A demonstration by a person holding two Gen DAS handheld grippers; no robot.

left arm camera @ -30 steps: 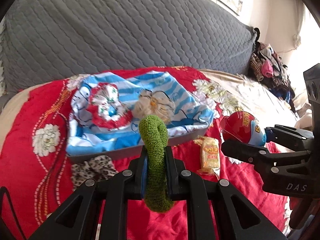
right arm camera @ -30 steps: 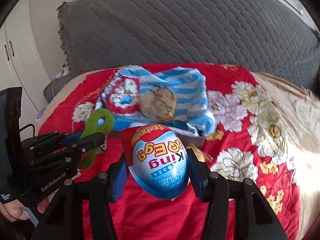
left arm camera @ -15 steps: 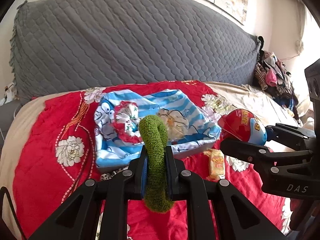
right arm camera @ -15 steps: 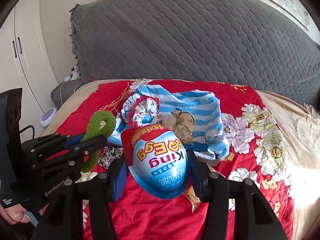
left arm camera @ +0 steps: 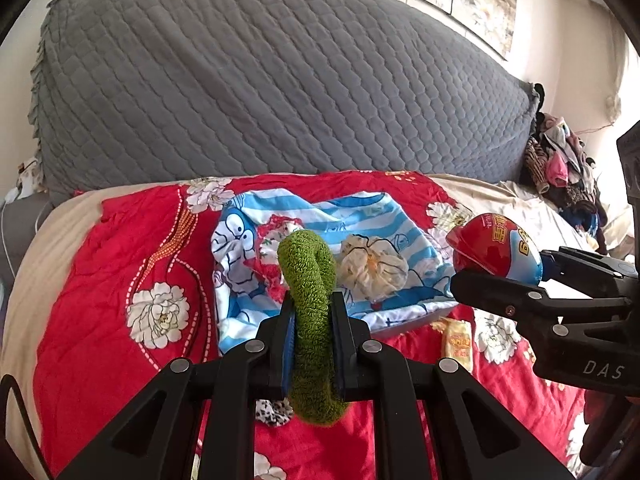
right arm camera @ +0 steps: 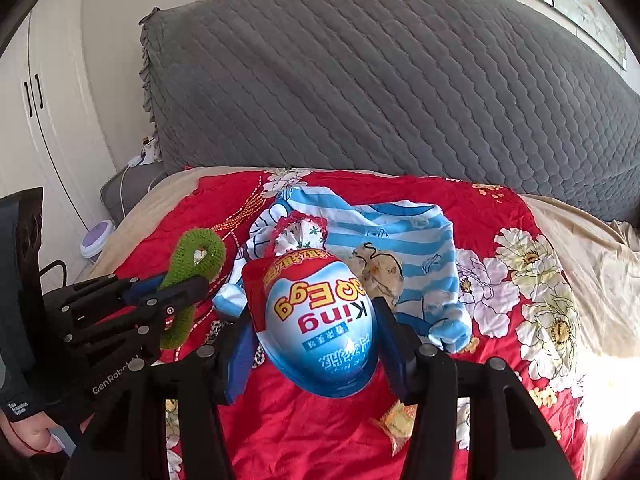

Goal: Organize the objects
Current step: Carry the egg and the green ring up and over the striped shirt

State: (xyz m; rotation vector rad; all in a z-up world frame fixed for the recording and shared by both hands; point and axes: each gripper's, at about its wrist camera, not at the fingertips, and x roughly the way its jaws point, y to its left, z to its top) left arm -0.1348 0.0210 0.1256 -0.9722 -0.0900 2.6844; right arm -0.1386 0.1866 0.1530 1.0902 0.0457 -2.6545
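Observation:
My left gripper [left arm camera: 313, 316] is shut on a green knitted scrunchie [left arm camera: 310, 280], which stands up as a loop between the pads; it shows at the left of the right wrist view too [right arm camera: 196, 264]. My right gripper [right arm camera: 316, 328] is shut on a red and blue toy egg [right arm camera: 320, 320] labelled King Egg, seen at the right of the left wrist view [left arm camera: 496, 252]. Both hang above a red flowered bedspread [left arm camera: 100, 264]. Beyond them lies a blue striped cloth over a tray [left arm camera: 360, 216] with a red-edged scrunchie [right arm camera: 300, 232] and a cream scrunchie [left arm camera: 372, 268] on it.
A yellow snack packet [left arm camera: 456, 340] and a leopard-print scrunchie [left arm camera: 272, 412] lie on the bedspread near the tray's front edge. A grey quilted headboard [left arm camera: 260, 80] rises behind. Clothes [left arm camera: 560, 160] are piled at the far right. A white wardrobe [right arm camera: 48, 120] stands left.
Both grippers have risen and drawn back from the tray with their objects still held. The tray and bedspread look smaller and farther, and more of the headboard shows.

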